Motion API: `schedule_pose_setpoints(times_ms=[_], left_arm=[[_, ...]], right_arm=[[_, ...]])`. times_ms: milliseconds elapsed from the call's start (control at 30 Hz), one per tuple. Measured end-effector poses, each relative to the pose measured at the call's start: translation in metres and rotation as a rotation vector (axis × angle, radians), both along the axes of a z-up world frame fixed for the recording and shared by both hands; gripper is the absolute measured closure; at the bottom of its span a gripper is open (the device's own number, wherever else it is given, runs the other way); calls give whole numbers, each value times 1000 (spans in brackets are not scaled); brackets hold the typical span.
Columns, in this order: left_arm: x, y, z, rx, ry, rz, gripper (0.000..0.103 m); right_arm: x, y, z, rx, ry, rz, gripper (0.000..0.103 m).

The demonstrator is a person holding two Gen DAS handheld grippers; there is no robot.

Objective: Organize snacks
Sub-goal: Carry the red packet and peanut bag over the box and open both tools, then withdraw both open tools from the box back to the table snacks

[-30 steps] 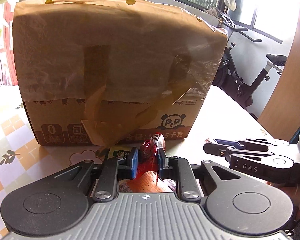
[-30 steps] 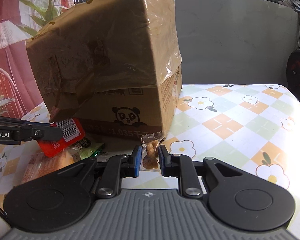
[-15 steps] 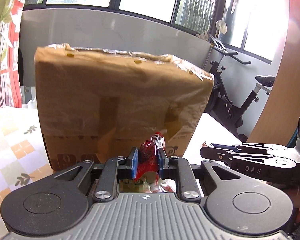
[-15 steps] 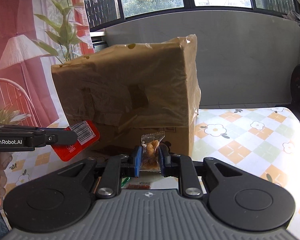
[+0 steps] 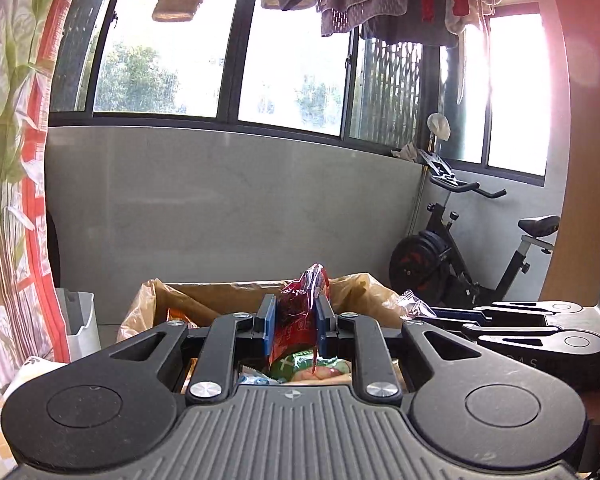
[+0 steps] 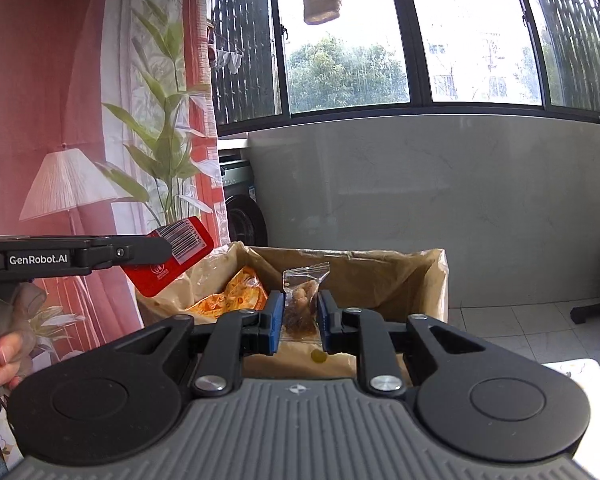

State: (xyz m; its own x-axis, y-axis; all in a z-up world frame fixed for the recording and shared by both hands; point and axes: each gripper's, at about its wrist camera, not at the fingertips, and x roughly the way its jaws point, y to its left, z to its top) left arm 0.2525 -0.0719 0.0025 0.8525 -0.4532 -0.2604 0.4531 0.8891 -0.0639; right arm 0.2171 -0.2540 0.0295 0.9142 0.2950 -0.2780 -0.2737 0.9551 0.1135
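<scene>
My left gripper [image 5: 296, 320] is shut on a red foil snack packet [image 5: 300, 312], which also shows from the side as the red packet [image 6: 172, 264] with a barcode. My right gripper [image 6: 299, 322] is shut on a small clear packet of brown nuts [image 6: 302, 300]. Both hang just above the near rim of an open cardboard box [image 6: 380, 268] lined with a brown plastic bag [image 5: 156, 304]. Inside the box lies an orange snack bag [image 6: 232, 298]. Under the left gripper, green and pale packets [image 5: 300, 366] are partly visible.
A grey wall [image 6: 420, 200] and windows stand behind the box. An exercise bike [image 5: 460, 248] is at the right. A plant [image 6: 168, 140] and red curtain are at the left. A hand [image 6: 4, 356] holds the left gripper's handle. The right gripper's body [image 5: 540, 332] reaches in from the right.
Both grippers rose with their packets from beside the box's front face to above its rim. The box's open top and contents now show.
</scene>
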Motion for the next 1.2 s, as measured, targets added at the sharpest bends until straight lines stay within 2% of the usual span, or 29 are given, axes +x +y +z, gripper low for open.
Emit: schedule_pose_setpoints(times_ms=[233,367,400,433,500,700,767,833,1033,1200], left_arm=[[33,-9,-7,24,56,61,81],[48,-15,-14,48,94,89,59],[49,-15,-16,46,103,92,56],[52,-12,-17,44,109,95,51],[55,-9,-17,47,113,96,44],[46,2,-16,38,132,75,32],[39,8,-15,35,138,71,27],[32,14,-14,25,147,71,26],[3,32,-14,21,163,74,21],[-18,44,-28,18,194,57,18]], right_arm=[[53,-19,-13,-44,95,-91,83],[64,-19,-21,-77,120,-98,81],[65,-20,-23,-72,124,-99,79],[64,-21,-24,-64,125,-102,72],[60,-25,-24,-50,117,-110,62],[42,-28,-19,-22,92,-98,61],[33,-27,-16,-7,86,-83,55],[23,-25,-15,4,76,-73,45],[-5,-21,-17,40,67,-79,42],[-28,-17,-27,61,65,-100,41]])
